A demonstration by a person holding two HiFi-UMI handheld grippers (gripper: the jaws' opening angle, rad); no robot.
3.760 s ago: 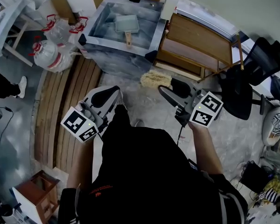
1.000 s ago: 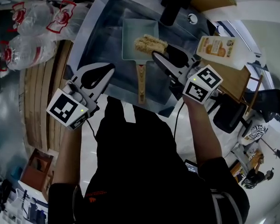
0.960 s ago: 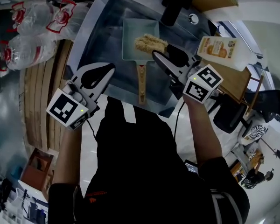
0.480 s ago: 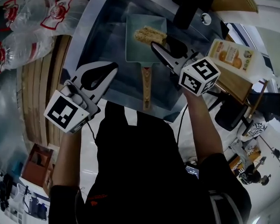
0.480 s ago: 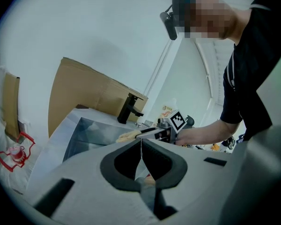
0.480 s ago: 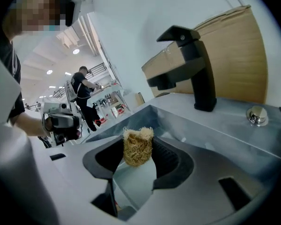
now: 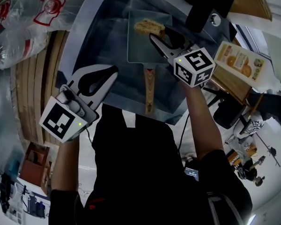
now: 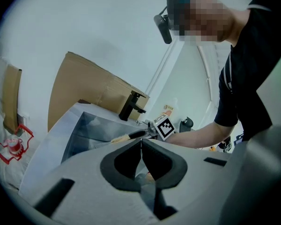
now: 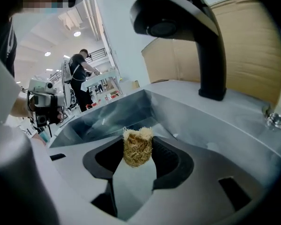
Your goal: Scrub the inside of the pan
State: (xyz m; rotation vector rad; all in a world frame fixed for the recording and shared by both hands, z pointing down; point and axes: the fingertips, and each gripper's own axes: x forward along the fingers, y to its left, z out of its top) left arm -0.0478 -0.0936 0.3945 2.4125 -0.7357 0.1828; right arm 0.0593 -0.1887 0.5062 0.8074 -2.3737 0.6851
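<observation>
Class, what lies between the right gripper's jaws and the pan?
A fibrous scrubber, clamped by the right gripper, as the right gripper view shows. The head view shows it over the far end of the pan.

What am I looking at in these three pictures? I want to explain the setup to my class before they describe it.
There is no robot here: a person holds a pair of hand-held tongs in each hand. The head view comes from a camera on the person's head, looking down. The other two views come from cameras riding on each pair of tongs. Below is a metal sink with a black tap. In it lies a square teal pan with a wooden handle. The right tongs are shut on a straw-coloured scrubber, held over the pan. The left tongs are shut and empty, off to the pan's left.
</observation>
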